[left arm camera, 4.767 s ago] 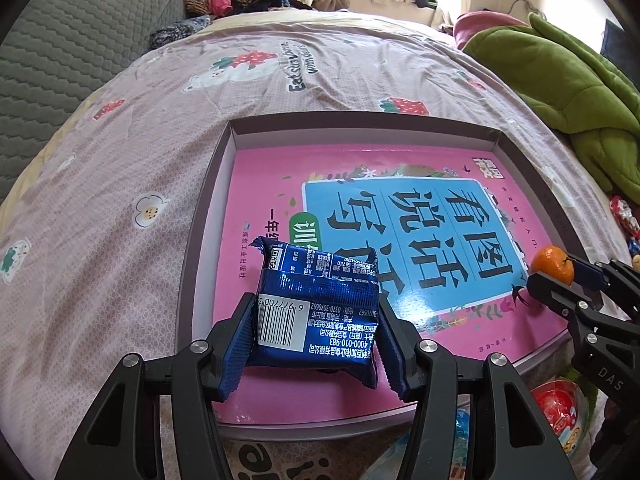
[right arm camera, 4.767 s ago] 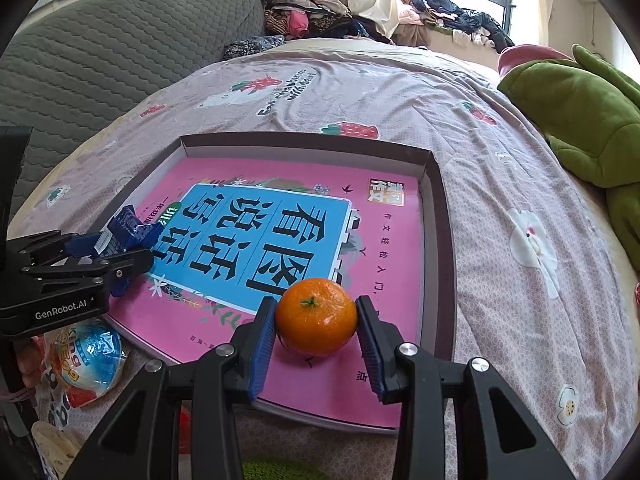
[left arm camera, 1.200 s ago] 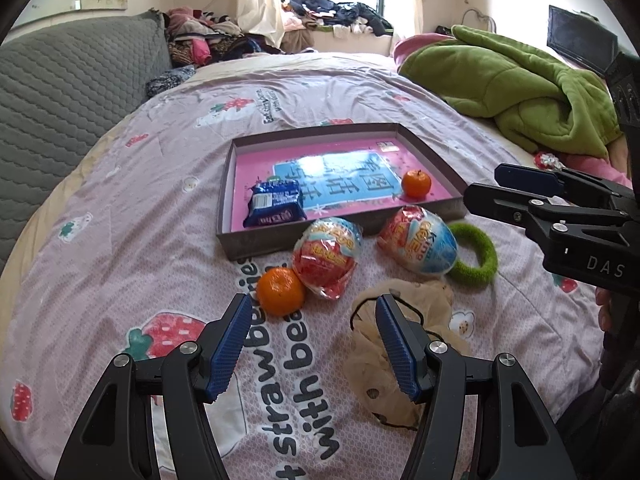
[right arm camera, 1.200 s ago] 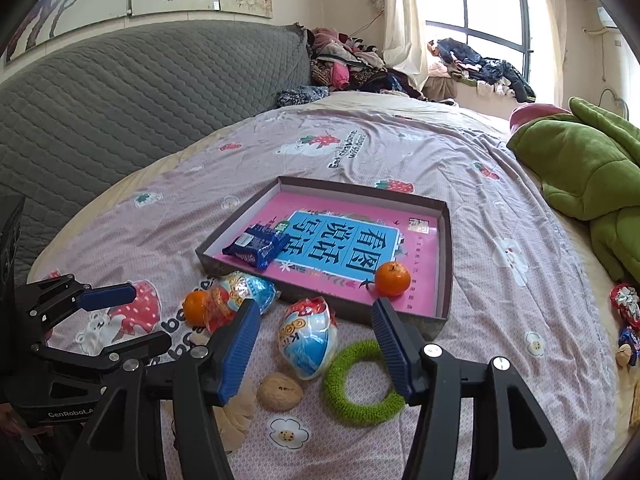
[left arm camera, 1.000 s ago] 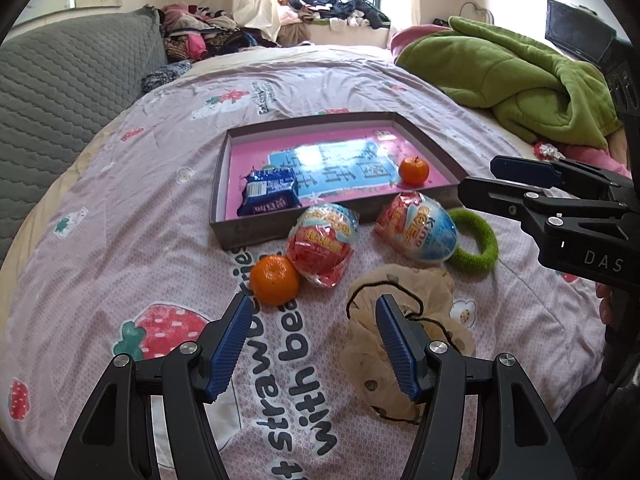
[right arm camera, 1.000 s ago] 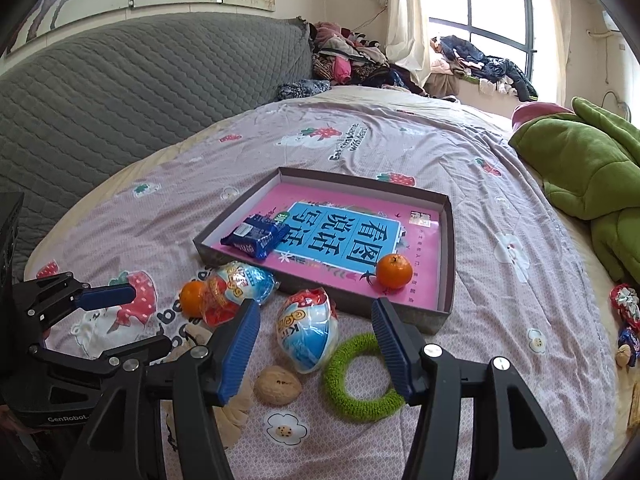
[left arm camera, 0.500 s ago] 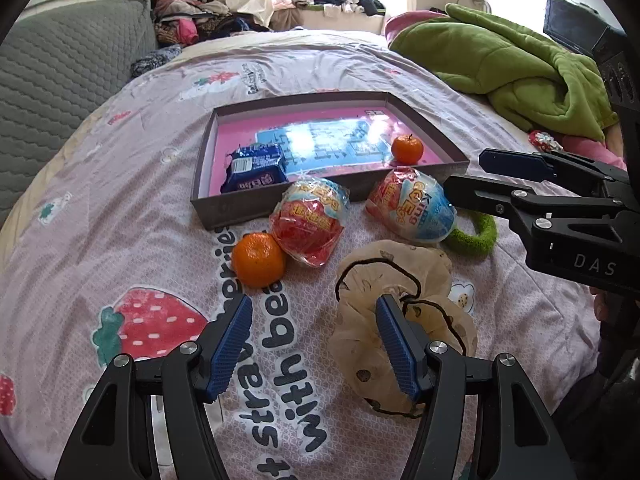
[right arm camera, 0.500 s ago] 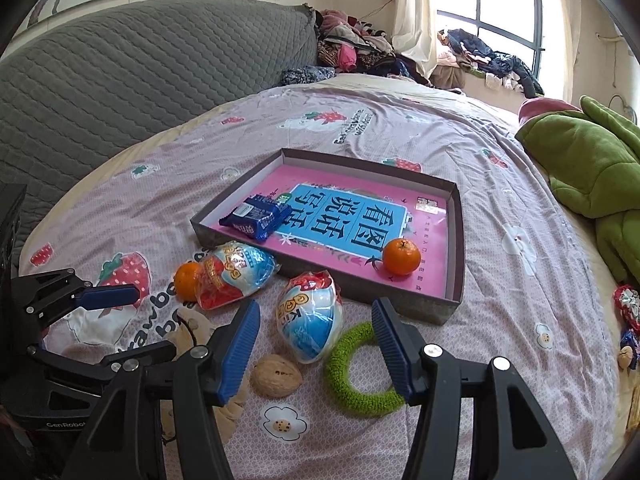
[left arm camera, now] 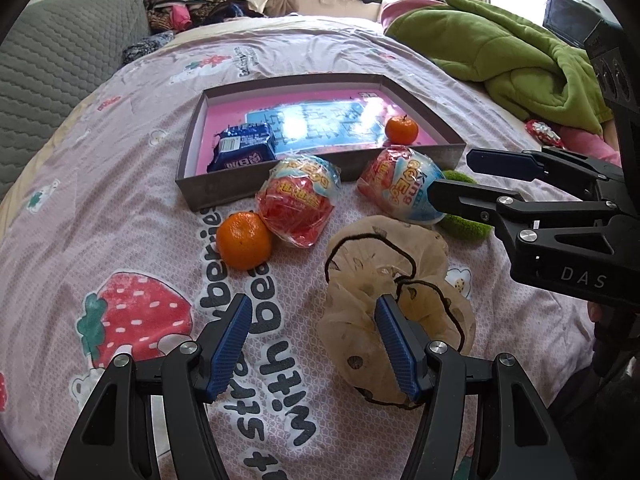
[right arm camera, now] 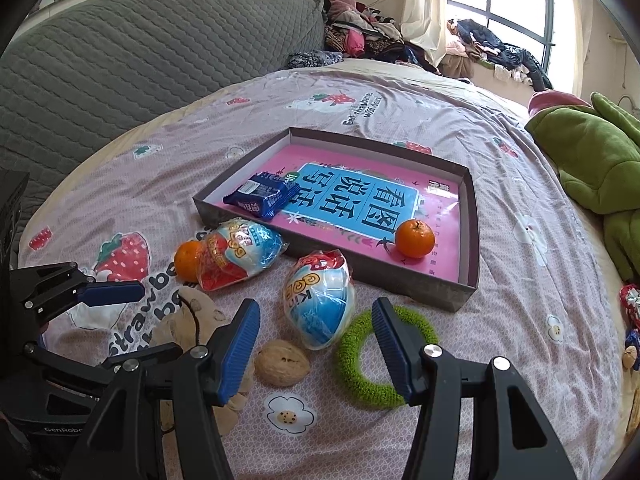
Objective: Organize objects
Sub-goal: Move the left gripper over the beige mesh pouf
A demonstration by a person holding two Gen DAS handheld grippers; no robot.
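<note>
- Left gripper (left arm camera: 312,344): jaws spread, nothing between the pads. Hovers over the near part of the bedspread (left arm camera: 100,208); its right finger overlaps the tan scrunchie (left arm camera: 392,276) in the left wrist view, contact cannot be told.
- Right gripper (right arm camera: 316,344): jaws spread, empty. Hovers near the front of the tray; the blue-and-white toy egg (right arm camera: 320,304) and green ring (right arm camera: 380,352) show between and past its fingers.
- Shallow box tray (right arm camera: 472,216) sits mid-bed with a pink and blue book cover as its floor.
- In the tray: blue snack packet (right arm camera: 262,194) at the near left corner, mandarin (right arm camera: 414,238) near the right wall by the front.
- Outside, just in front of the tray's near wall: red-and-blue toy egg (left arm camera: 298,198) on the left, touching a second mandarin (left arm camera: 244,240) at its left.
- Blue-and-white toy egg lies right of that one, close to the tray's front wall, with the green ring just to its right.
- Walnut (right arm camera: 282,364) lies near the blue-and-white egg, on its near left side, between the scrunchie and the ring.
- Scrunchie lies nearest of all, left of the walnut.
- Green blanket (left arm camera: 512,52) bunched at the far right of the bed; grey quilted headboard (right arm camera: 140,60) at the left; clothes piled by the window (right arm camera: 516,8).
</note>
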